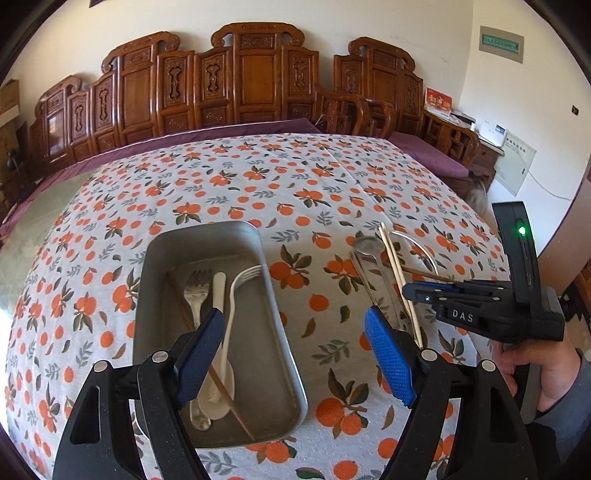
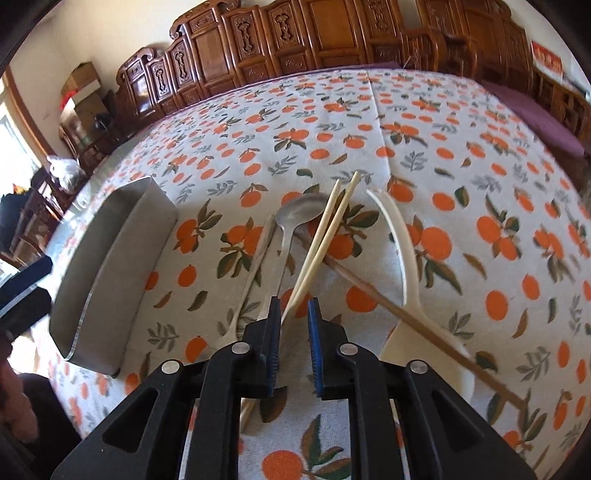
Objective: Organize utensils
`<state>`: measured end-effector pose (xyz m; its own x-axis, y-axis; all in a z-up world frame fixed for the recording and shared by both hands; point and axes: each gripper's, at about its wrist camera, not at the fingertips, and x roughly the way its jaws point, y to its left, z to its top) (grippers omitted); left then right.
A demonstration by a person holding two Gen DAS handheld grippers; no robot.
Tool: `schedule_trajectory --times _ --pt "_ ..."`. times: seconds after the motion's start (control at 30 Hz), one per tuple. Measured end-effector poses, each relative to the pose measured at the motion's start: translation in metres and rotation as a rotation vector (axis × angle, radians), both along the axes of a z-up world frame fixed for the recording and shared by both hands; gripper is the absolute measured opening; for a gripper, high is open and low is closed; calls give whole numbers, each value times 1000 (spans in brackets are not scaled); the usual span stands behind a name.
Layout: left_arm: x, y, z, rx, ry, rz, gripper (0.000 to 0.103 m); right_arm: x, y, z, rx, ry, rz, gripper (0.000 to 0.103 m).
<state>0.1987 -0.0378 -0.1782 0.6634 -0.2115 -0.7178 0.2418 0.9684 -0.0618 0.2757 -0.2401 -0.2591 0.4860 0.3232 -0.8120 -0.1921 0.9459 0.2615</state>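
spoon (image 2: 397, 254) bowl behind tongs, chopstick (image 2: 406, 317) end cut off

Carved wooden benches (image 1: 236, 85) with purple cushions (image 1: 428, 155) line a cream wall (image 1: 406, 22); cardboard boxes (image 2: 83, 83) stack in the corner; daylight enters at the left.

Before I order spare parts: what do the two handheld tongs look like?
Both tongs, left and right, have matte black, angular arms with silver round pivots and blue textured pads. The right body is black, marked "DAS", with a green light. The hand's sleeve is grey.
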Motion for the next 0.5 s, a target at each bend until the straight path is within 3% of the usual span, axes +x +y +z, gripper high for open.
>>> schedule_trajectory --times 0.23,0.5 --pt "-2 -5 -3 11 6 -3 75 0 -5 0 41 25 -15 10" --pt "-2 -19 -2 18 16 -23 75 -6 -19 22 69 -47 -27 6"
